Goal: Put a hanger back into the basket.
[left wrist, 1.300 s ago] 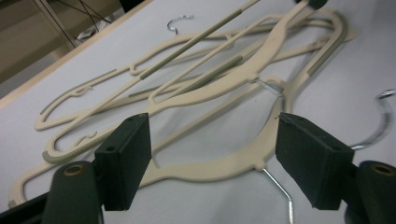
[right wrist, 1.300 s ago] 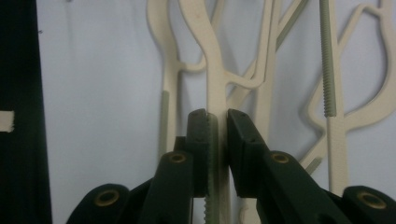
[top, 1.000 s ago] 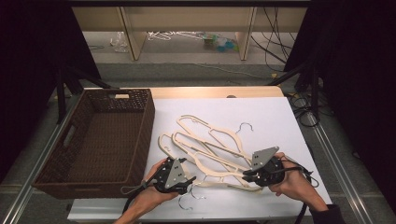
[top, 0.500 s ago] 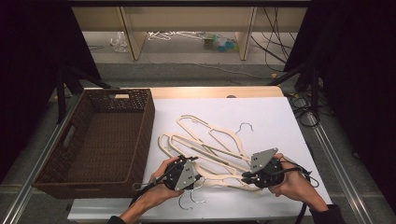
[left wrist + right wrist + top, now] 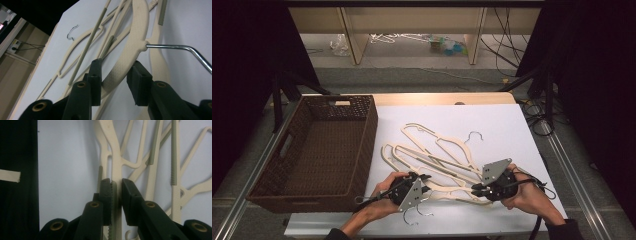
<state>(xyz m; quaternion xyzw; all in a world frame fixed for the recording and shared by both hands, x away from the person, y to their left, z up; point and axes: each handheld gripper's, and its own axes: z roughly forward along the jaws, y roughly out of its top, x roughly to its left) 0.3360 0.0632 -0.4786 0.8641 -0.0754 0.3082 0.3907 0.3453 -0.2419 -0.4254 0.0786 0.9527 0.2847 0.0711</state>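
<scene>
Your left gripper (image 5: 426,182) sits at 6 o'clock on the white table (image 5: 512,125), at the near end of the hanger pile (image 5: 437,157). In the left gripper view (image 5: 113,77) the jaws are spread, straddling the curved shoulder of the cream hanger (image 5: 132,50). One jaw touches or nearly touches the plastic; the other stands clear, so it is not clamped. That hanger's metal hook (image 5: 182,48) runs off toward 3 o'clock in that view, just past the jaw tips.

Your right gripper (image 5: 477,189) is at 5 o'clock on the table, at the right near corner of the pile. In the right gripper view (image 5: 116,183) the jaws are pressed in on a cream hanger arm (image 5: 115,170) with a ribbed grey strip. The arm fills the gap between them, so it is pinched.

The hangers lie flat and overlapping mid-table, spreading from 6 toward 12 o'clock. One hook (image 5: 473,136) pokes out at about 1 o'clock of the pile.

The brown wicker basket (image 5: 367,130) is at 9 o'clock, just beside the pile; it looks clear of it, though I can't be sure. Your left hand (image 5: 384,192) is near the basket's near right corner. Your right hand (image 5: 527,192) is well apart from it.
</scene>
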